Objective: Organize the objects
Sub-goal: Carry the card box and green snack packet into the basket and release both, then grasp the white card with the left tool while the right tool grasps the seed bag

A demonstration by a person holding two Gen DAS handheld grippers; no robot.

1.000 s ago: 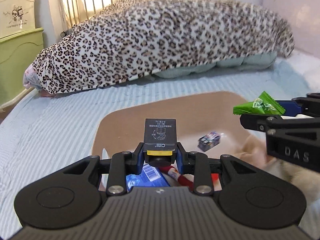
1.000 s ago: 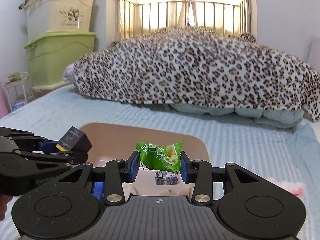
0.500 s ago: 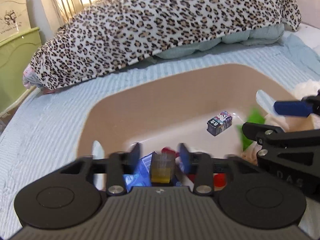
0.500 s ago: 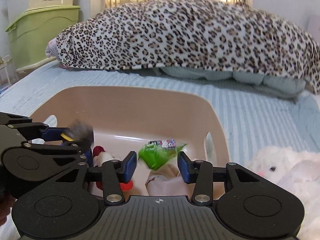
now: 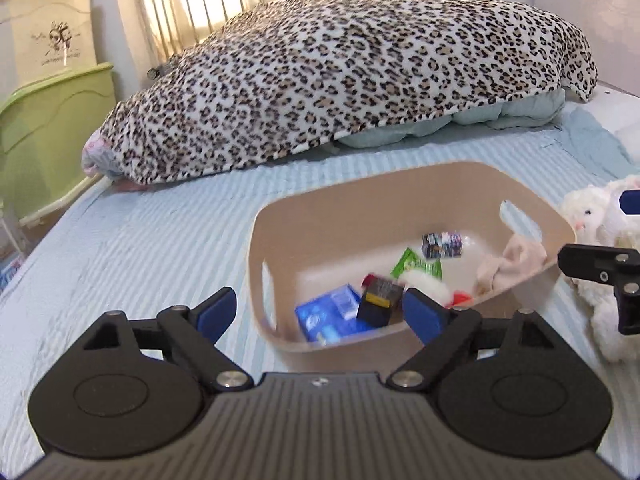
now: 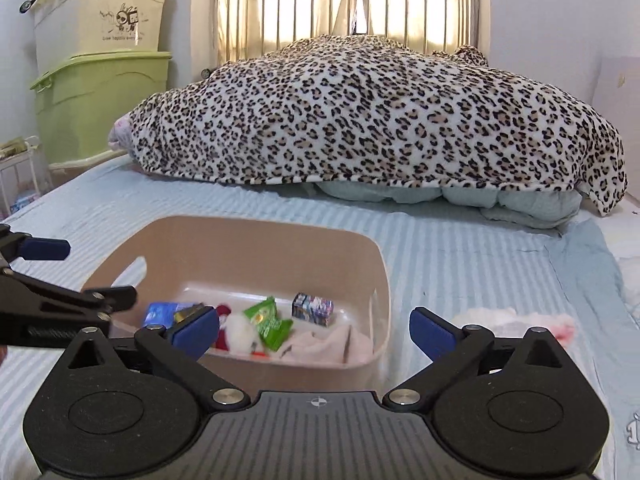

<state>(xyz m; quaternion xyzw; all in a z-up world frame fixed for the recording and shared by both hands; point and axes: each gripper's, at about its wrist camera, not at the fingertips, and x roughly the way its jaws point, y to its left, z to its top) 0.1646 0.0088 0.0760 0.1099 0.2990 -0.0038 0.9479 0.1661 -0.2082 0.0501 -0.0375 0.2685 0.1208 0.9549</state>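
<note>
Both the left gripper [image 5: 320, 314] and right gripper [image 6: 314, 332] hang empty, jaws spread. The beige bin [image 5: 400, 184] holds the black box [image 5: 380, 300], green packet [image 6: 267, 322] (others too); the white plush rabbit [image 5: 596, 220], right of it, probably remains.

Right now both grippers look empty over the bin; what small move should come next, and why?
Probably swing the right gripper toward the white plush toy lying on the bed just outside the beige bin. Both grippers are open, the black box and green packet already lie inside, and the plush looks like the nearest thing not yet stored.
</note>
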